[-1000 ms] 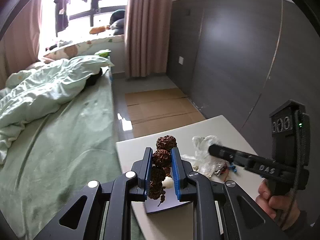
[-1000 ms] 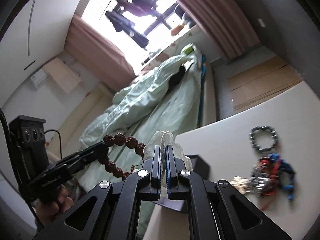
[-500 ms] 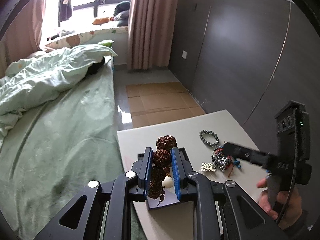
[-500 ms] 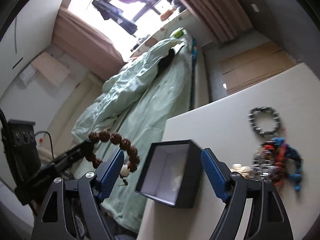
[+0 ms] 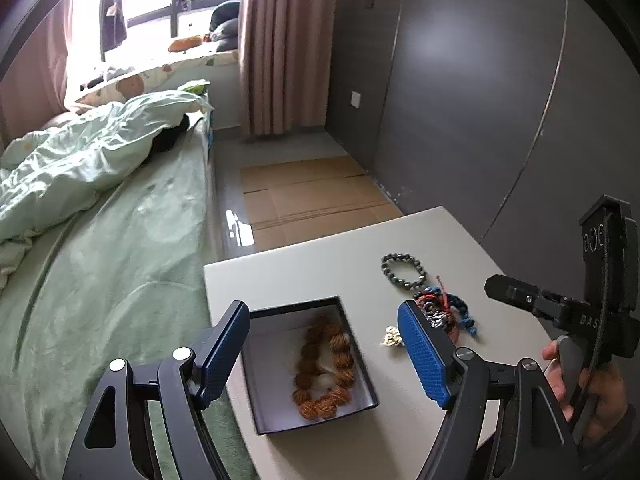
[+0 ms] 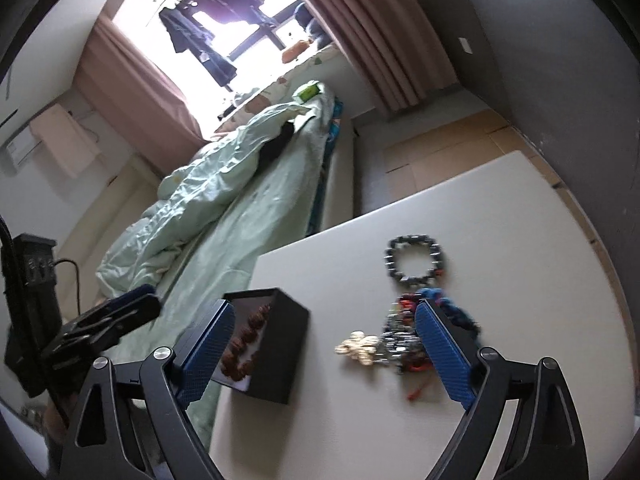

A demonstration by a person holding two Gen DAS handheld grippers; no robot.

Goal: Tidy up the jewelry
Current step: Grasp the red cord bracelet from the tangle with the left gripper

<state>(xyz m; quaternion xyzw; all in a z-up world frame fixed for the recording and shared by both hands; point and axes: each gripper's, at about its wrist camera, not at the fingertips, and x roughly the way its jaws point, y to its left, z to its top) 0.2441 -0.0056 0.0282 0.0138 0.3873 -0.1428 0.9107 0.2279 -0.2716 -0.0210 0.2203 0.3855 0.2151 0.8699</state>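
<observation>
Brown bead bracelet point(image 5: 325, 368) coiled flat inside open black box point(image 5: 256, 412), near table point(image 5: 304, 264) edge by bed point(image 5: 104, 280). Left gripper point(image 5: 323, 350) above box, fingers spread wide, holding nothing; likely clear of a drop. Right gripper point(image 6: 323, 350) spread wide too, empty, over tangle of jewelry point(image 6: 400, 340), probably lined up for next pick. Dark bead bracelet point(image 6: 414, 258) apart, farther back. Left view looks straight down into box; right view gives only box side point(image 6: 276, 356), but sharper gold charm point(image 6: 358, 347).
</observation>
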